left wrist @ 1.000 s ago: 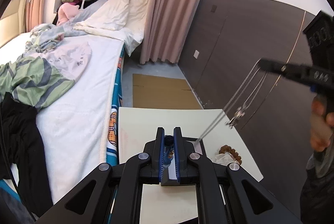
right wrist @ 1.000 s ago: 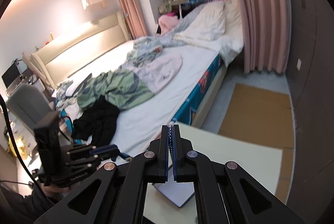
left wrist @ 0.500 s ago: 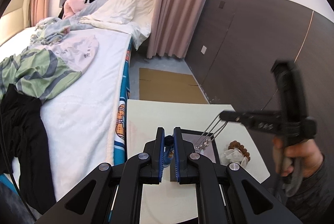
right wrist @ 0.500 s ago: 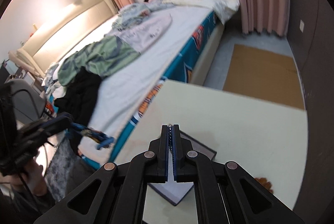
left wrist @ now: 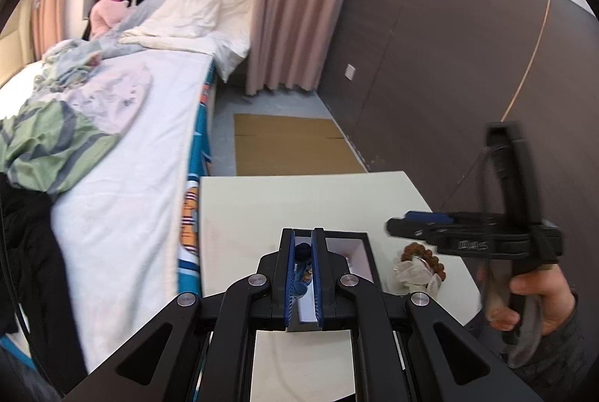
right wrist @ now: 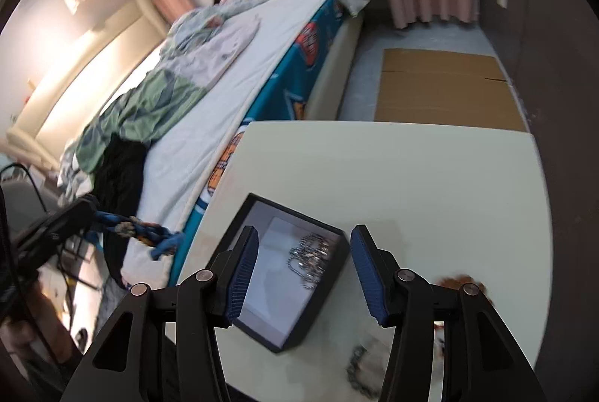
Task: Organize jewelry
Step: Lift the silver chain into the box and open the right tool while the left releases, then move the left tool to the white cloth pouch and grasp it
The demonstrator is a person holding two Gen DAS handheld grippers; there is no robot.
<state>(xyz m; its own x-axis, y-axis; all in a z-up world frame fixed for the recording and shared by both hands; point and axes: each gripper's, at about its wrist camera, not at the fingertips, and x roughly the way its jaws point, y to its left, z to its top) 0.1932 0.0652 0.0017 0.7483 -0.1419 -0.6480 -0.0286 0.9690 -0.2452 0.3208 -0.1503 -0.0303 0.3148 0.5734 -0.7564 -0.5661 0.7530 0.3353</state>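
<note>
Two hand-held grippers over a jewelry tray on a cream table.

Nearest, we see the right gripper [right wrist: 304, 269] with jaws opening and nothing between them; just beyond its pads the silver chain necklace [right wrist: 310, 257] lies heaped inside the black-framed tray [right wrist: 239, 214]. Our left gripper [left wrist: 302, 265] stands nearly closed, pinching a blue beaded strand [left wrist: 301, 252] above the tray. A brown bead bracelet [left wrist: 425, 252] rests right of the tray on the table [left wrist: 299, 199]; farther off, we see the bed [left wrist: 123, 124].
</note>
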